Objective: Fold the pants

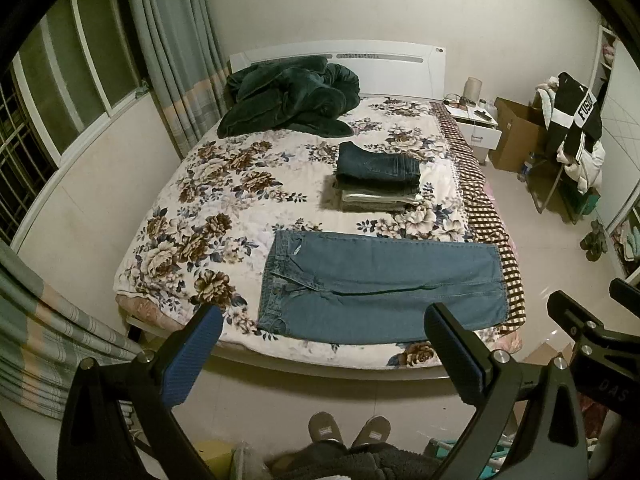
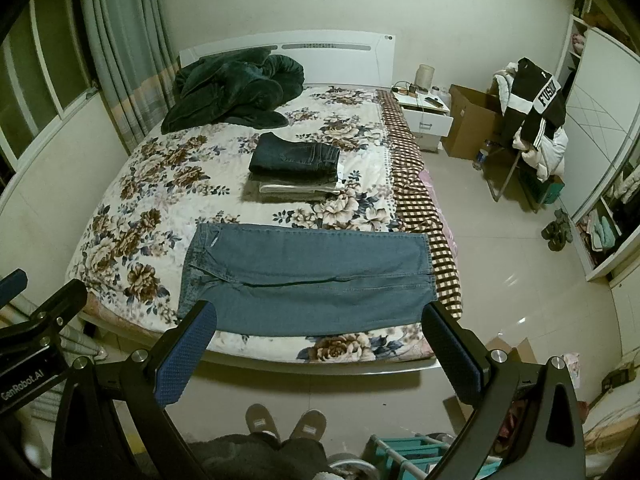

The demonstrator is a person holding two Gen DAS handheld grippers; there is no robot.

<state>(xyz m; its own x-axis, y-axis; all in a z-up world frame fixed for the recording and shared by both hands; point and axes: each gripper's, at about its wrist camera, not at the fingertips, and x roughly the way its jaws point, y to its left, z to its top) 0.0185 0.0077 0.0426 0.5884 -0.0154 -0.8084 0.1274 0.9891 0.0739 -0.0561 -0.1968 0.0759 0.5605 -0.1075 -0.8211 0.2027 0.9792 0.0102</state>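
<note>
Light blue jeans (image 1: 380, 284) lie flat across the near end of the bed (image 1: 200, 200), waistband to the left, legs together pointing right; they also show in the right wrist view (image 2: 308, 280). My left gripper (image 1: 324, 320) is open and empty, held back from the bed's near edge above the floor. My right gripper (image 2: 320, 316) is open and empty too, likewise short of the bed. The right gripper shows in the left view's lower right (image 1: 592, 320). A stack of folded pants (image 1: 378, 178) sits mid-bed behind the jeans, also in the right view (image 2: 296, 170).
A dark green blanket (image 1: 288, 96) is heaped by the headboard. A nightstand (image 1: 476, 120), cardboard box (image 1: 516, 136) and a chair piled with clothes (image 1: 572, 136) stand right of the bed. Curtains (image 1: 176, 52) hang at left. My slippered feet (image 1: 348, 432) stand on the tiled floor.
</note>
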